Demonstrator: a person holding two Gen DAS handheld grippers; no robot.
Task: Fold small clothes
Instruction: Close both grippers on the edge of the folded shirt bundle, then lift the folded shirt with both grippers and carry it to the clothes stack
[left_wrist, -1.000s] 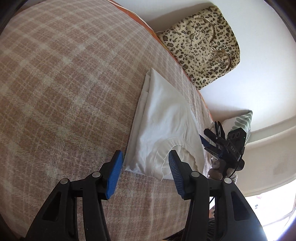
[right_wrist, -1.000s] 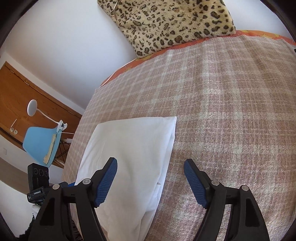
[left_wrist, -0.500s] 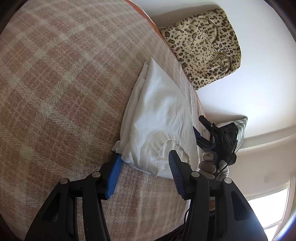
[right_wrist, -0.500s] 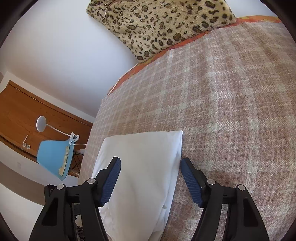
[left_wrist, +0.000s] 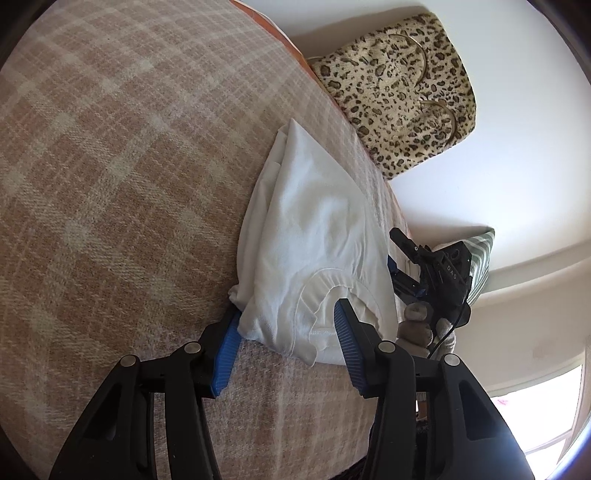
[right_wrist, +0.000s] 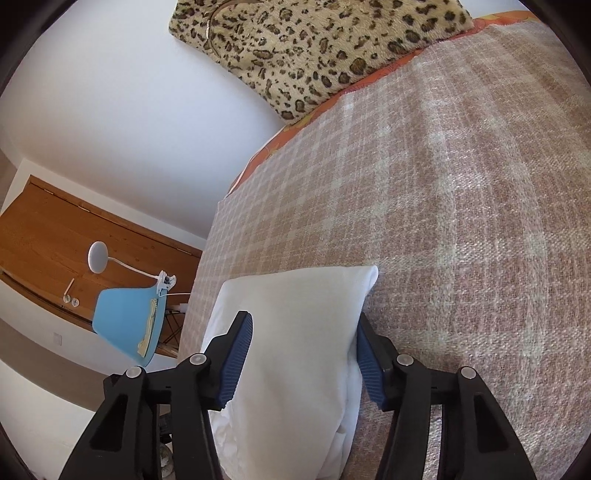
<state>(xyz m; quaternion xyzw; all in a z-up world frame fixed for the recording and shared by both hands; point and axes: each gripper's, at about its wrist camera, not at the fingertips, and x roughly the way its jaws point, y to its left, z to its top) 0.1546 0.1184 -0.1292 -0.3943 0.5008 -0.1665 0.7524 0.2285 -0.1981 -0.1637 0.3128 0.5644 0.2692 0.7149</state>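
Your left tongs (left_wrist: 286, 334) stand open astride the collar end of the white shirt (left_wrist: 314, 236), which lies part-folded on the plaid bed (left_wrist: 110, 184); close them on every layer. Your right tongs (right_wrist: 304, 349), also open, straddle the far end; grip level there.

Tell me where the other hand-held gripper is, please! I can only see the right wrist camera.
Observer: The left hand-held gripper is at the opposite end of the white shirt, where the neckline is.
Operator: Is it squeezing the shirt?
Observer: No. It is open, with one blue pad at the shirt's corner and the other by the collar.
Operator: What's behind my gripper?
Observer: A green-striped pillow sits behind your right hand-held gripper.
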